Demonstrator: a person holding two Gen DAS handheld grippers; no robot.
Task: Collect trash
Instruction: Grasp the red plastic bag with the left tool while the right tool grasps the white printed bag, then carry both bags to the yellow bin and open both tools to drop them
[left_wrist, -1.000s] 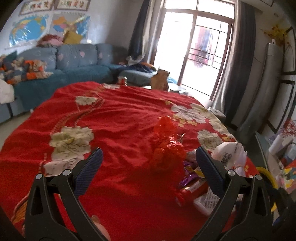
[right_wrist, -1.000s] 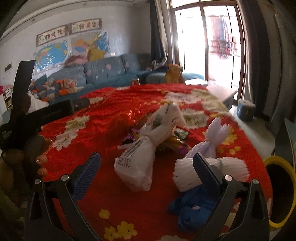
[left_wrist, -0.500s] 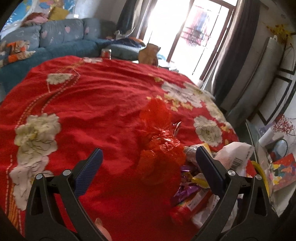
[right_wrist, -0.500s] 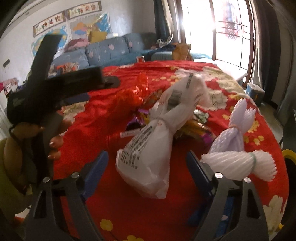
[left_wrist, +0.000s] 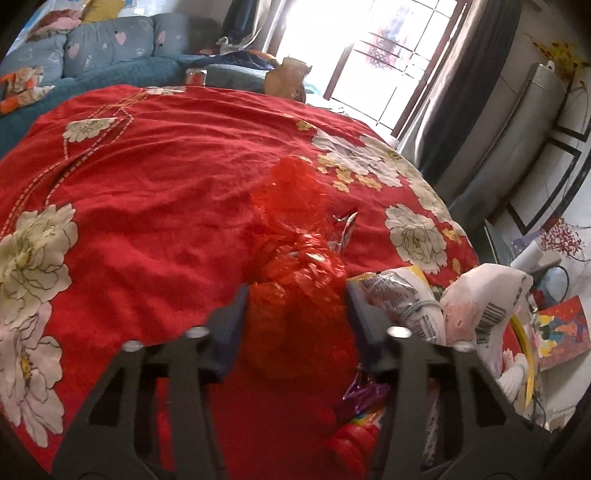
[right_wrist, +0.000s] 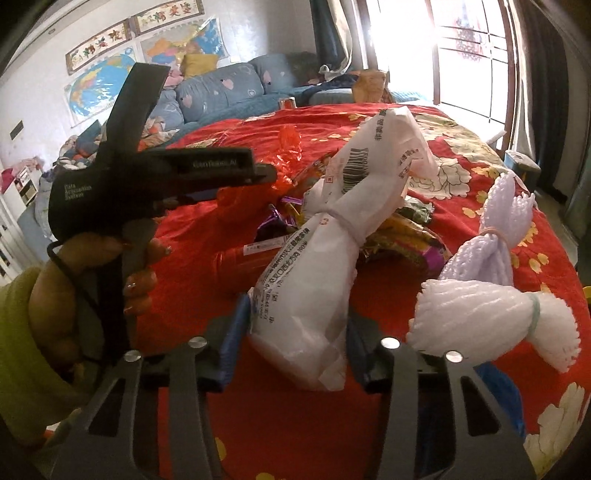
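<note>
A crumpled red plastic bag (left_wrist: 295, 258) lies on the red flowered tablecloth (left_wrist: 147, 184). My left gripper (left_wrist: 295, 314) is closed in around the bag's near end, its pads touching the plastic. A knotted white plastic bag (right_wrist: 332, 229) with printed text lies in the trash pile. My right gripper (right_wrist: 295, 328) is closed around its lower end. The left gripper (right_wrist: 258, 173) also shows in the right wrist view, held by a hand. The white bag also shows in the left wrist view (left_wrist: 484, 299).
Snack wrappers (right_wrist: 402, 236) and a red tube (right_wrist: 243, 262) lie under the white bag. Two white foam nets (right_wrist: 491, 295) and a blue scrap (right_wrist: 498, 384) lie at the right. A yellow-rimmed bin (left_wrist: 524, 354) stands past the table edge. A sofa (left_wrist: 92, 59) is behind.
Both grippers have moved forward and closed from wide open: the left onto the red bag, the right onto the white bag.
</note>
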